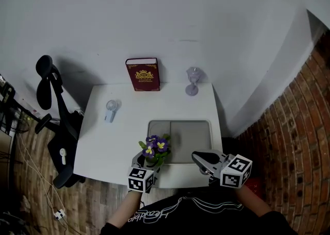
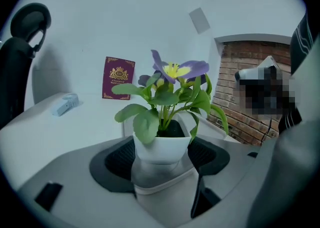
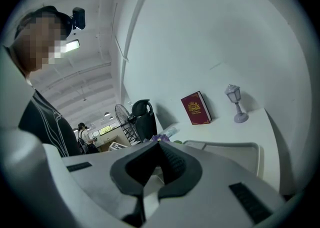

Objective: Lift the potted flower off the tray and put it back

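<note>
The left gripper (image 2: 161,159) is clamped on the potted flower (image 1: 153,149) at the front-left corner of the tray (image 1: 196,136). The right gripper (image 1: 200,157), at the tray's front edge, has its jaws together and empty. The pot tapers, so I think a looser squeeze could let it slip.

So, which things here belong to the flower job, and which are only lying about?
For the job:
potted flower, clamped in the left gripper
grey tray

Lying about:
red book
small lamp
pale blue gadget
office chair
</note>
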A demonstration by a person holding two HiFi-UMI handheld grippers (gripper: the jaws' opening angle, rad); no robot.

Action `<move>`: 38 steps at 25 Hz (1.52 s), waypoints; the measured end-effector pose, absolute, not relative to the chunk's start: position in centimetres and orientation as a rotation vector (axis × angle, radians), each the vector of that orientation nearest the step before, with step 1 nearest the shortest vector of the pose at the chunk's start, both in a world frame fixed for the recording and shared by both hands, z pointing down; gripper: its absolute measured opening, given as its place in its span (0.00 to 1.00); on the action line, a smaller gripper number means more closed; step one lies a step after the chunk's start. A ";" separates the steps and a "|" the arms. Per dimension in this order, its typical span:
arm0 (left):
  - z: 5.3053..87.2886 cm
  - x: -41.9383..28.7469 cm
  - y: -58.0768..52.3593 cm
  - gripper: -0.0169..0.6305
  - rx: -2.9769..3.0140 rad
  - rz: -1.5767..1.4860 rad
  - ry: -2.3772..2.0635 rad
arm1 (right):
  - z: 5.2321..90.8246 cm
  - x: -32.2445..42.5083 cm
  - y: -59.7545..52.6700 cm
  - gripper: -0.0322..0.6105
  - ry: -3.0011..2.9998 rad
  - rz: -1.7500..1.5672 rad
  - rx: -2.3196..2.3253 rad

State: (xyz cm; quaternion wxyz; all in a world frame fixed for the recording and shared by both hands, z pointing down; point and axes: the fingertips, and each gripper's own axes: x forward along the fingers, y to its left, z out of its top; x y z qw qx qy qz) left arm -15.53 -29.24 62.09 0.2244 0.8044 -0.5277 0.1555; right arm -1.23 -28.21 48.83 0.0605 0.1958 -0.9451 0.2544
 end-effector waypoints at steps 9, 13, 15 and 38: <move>62.7 -15.6 -28.6 0.56 2.214 0.440 -1.434 | 49.6 -1.7 -27.3 0.05 -2.843 0.772 0.568; 62.9 -16.4 -27.3 0.57 2.198 0.442 -1.428 | 49.0 -2.1 -25.9 0.05 -2.854 0.760 0.576; 62.4 -16.7 -26.5 0.57 2.204 0.440 -1.410 | 48.5 -2.2 -25.3 0.05 -2.866 0.761 0.597; 42.9 -15.8 -13.5 0.11 2.519 0.024 -1.114 | 44.4 -4.7 -12.8 0.05 -2.965 0.777 0.806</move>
